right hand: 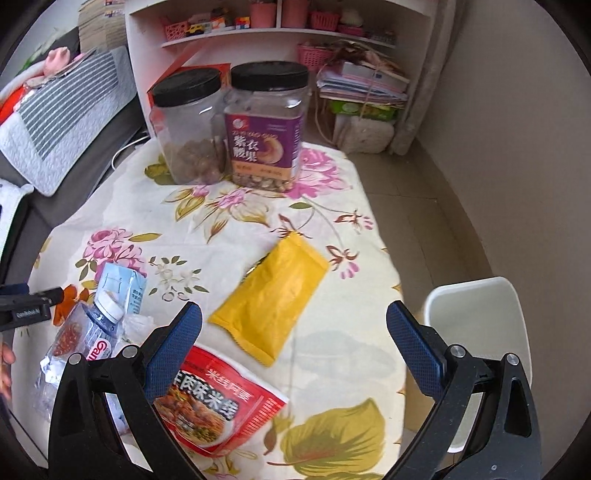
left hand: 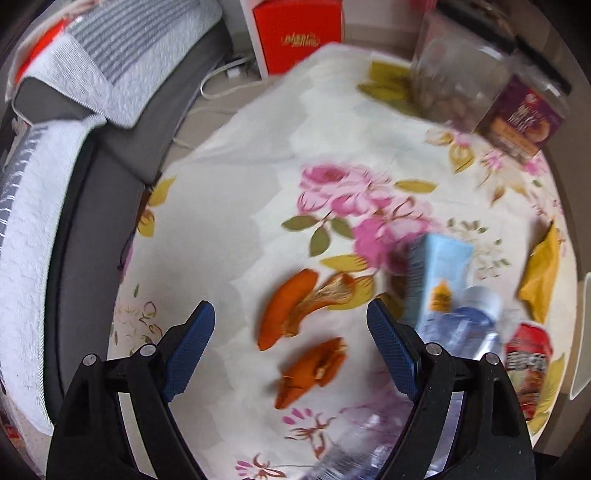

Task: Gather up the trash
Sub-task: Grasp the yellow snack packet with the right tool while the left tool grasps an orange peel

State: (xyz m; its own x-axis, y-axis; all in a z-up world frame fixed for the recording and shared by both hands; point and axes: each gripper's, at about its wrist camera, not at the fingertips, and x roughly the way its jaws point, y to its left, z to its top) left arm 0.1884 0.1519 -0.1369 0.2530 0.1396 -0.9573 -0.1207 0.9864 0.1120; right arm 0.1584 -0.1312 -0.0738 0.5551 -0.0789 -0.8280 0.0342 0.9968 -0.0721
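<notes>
While both tools hang above the flowery tabletop (right hand: 207,236), the left gripper (left hand: 291,332) has its jaws wide open around nothing, right over two orange peels (left hand: 295,314). The right gripper (right hand: 295,325) is wide open and empty too, above a red noodle packet (right hand: 218,402) and a yellow pouch (right hand: 269,302). Farther back stand two jars (right hand: 266,125). A white bin (right hand: 476,325) sits beside the tabletop.

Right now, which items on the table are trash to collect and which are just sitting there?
Trash:
- orange peels
- yellow packet
- red noodle pouch
- crushed bottle
- blue carton
- tissue
- white bin, likely the drop point

Not trash:
- two nut jars
- shelf
- sofa cushions
</notes>
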